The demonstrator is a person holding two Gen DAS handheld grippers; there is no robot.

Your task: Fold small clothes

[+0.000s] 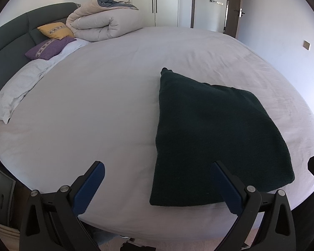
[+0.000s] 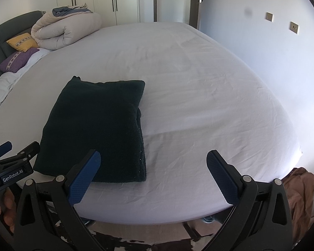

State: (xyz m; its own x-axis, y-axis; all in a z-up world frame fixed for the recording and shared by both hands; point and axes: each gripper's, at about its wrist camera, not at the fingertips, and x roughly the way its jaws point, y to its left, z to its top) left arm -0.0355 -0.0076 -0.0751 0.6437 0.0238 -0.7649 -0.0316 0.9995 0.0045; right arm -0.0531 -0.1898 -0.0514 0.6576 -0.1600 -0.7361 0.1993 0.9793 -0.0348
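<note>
A dark green knitted garment [image 1: 215,138] lies folded into a flat rectangle on the white bed sheet [image 1: 106,113], near the bed's front edge. It also shows in the right wrist view [image 2: 96,129]. My left gripper [image 1: 157,177] is open and empty, held above the front edge just left of the garment. My right gripper [image 2: 152,167] is open and empty, above the sheet [image 2: 198,108] just right of the garment's front corner. The left gripper also shows at the left of the right wrist view [image 2: 6,156].
A rolled beige duvet [image 1: 102,23], a yellow cushion [image 1: 54,30] and a purple cushion [image 1: 49,48] lie by the dark headboard [image 1: 8,41]. A white pillow [image 1: 18,92] lies at the left. A brown cloth [image 2: 301,190] hangs off the right of the bed.
</note>
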